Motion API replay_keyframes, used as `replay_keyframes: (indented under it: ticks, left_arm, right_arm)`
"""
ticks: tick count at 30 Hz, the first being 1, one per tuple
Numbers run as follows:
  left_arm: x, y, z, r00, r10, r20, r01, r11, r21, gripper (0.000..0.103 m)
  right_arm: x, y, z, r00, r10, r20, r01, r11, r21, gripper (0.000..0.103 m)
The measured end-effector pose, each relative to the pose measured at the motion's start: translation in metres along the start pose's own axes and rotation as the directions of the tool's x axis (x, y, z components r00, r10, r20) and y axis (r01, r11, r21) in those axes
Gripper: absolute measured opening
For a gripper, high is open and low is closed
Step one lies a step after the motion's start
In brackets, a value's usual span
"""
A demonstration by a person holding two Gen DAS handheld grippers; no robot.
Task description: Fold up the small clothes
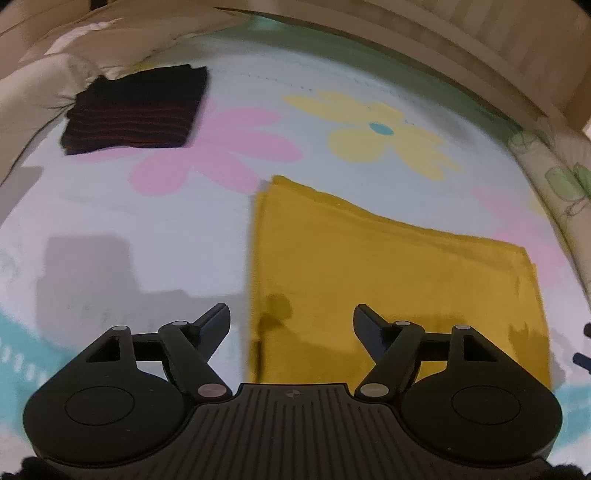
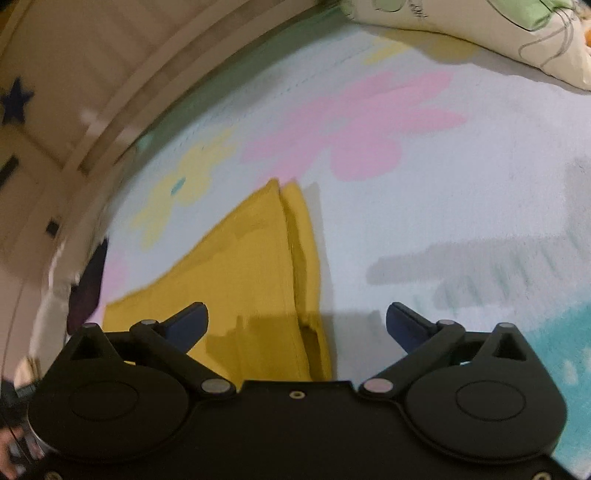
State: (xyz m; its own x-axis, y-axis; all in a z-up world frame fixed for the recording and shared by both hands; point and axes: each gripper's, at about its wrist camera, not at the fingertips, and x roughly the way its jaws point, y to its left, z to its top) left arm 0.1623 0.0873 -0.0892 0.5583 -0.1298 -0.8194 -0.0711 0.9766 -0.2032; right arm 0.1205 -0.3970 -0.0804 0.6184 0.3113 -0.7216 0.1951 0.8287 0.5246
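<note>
The left gripper (image 1: 290, 317) hangs tilted down over the near left edge of the folded yellow cloth (image 1: 391, 280), jaws spread wide with nothing between them; its left finger is over bare sheet, its right finger over the cloth. The right gripper (image 2: 297, 319) is spread wider still, also empty, straddling the cloth's near right edge, where the layered fold (image 2: 301, 266) shows. The cloth lies flat on the flowered bed sheet (image 1: 110, 206), with open sheet to its left, right and far side. Only the left view shows a folded dark striped garment (image 1: 136, 110) at far left, well apart from the cloth, by a beige quilt (image 1: 33, 88). The right view shows a printed pillow (image 2: 480, 33) at far right.
</note>
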Motion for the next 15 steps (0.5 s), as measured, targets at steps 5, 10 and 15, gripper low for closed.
replay_keyframes:
  ticks: [5,10,15]
  left_arm:
    - [0.033,-0.019,0.004,0.995,-0.065,-0.072,0.066,0.998,0.006,0.074]
    - [0.051,-0.028,0.007,0.996,-0.066,-0.056,0.068,0.997,0.031,0.074]
    - [0.063,-0.035,0.004,0.997,-0.048,-0.055,0.051,0.997,0.059,0.075]
  right_arm:
    - [0.024,0.000,0.003,0.998,0.046,-0.034,-0.044,0.998,0.053,0.103]
    - [0.041,0.012,-0.001,0.992,0.111,-0.068,-0.109,0.994,0.026,0.103]
    - [0.061,0.012,-0.001,0.984,0.127,-0.126,-0.124,0.992,0.027,0.103]
